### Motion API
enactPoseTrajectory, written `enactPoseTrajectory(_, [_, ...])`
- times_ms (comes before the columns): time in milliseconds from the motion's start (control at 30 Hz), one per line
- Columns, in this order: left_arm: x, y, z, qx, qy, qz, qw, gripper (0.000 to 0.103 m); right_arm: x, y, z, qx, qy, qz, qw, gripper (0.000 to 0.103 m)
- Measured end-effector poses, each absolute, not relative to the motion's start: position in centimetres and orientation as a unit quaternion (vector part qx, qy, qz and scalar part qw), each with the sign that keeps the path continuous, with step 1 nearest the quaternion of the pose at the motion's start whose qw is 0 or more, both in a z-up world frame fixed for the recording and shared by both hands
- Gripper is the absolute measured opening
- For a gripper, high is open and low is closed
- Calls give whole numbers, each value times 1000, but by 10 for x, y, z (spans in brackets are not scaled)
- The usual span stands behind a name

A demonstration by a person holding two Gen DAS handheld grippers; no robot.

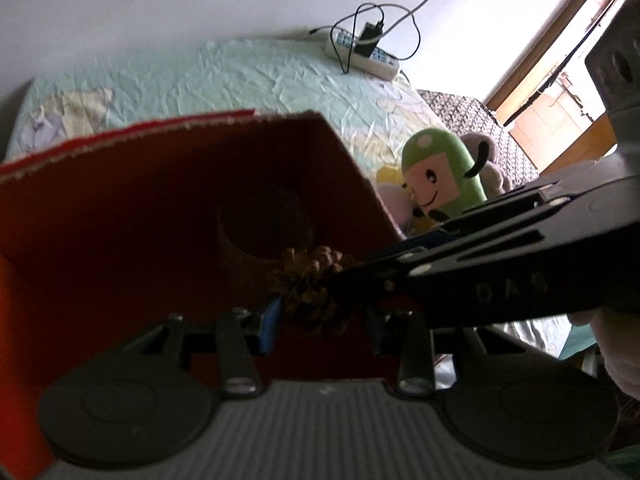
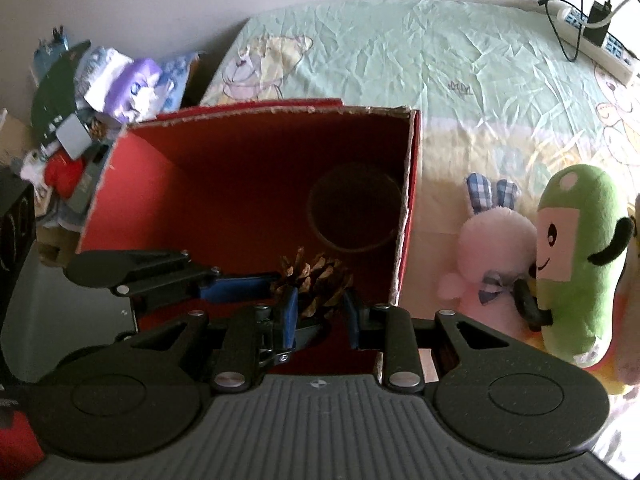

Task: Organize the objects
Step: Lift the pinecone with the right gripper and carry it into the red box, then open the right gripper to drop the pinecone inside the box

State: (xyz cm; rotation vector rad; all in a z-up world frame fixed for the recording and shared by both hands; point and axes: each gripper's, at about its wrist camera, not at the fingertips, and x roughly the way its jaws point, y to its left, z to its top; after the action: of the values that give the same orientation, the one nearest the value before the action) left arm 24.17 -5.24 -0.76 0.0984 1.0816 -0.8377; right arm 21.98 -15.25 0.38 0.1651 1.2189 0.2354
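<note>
Over the red box [image 2: 256, 168], both the left gripper [image 1: 320, 320] and right gripper [image 2: 320, 308] are pinching one pine cone [image 2: 316, 284]; plush toys [image 2: 572, 264] are awaiting sorting.

Brown, spiky, open-scaled pine cone [image 2: 314, 286] sits at the open red cardboard box's [image 2: 224, 184] six o'clock lip; a round roll [image 2: 354, 212] lies inside at two o'clock.

Counted on the bed

One red cardboard box [image 2: 248, 184], one brown pine cone [image 2: 316, 280], one round cardboard roll [image 2: 356, 216], perhaps three plush toys [image 2: 576, 256], one white power strip [image 2: 600, 48].
</note>
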Motion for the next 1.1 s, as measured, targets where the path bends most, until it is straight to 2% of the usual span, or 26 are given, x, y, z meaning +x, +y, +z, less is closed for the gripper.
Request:
enactPoseTrajectory(400, [255,-56,-40,16,554,-383,739,38,236,-129,-9,-34,593,115,796,23])
enactPoseTrajectory(667, [253,-63,-40,29,557,-382,737,35,247,-116,-15,-107,609,128,775,22])
enactPoseTrajectory(1100, [250,-50,-31,56,541,-336,769,35,248,-128,-14,-43,589,121,798,22])
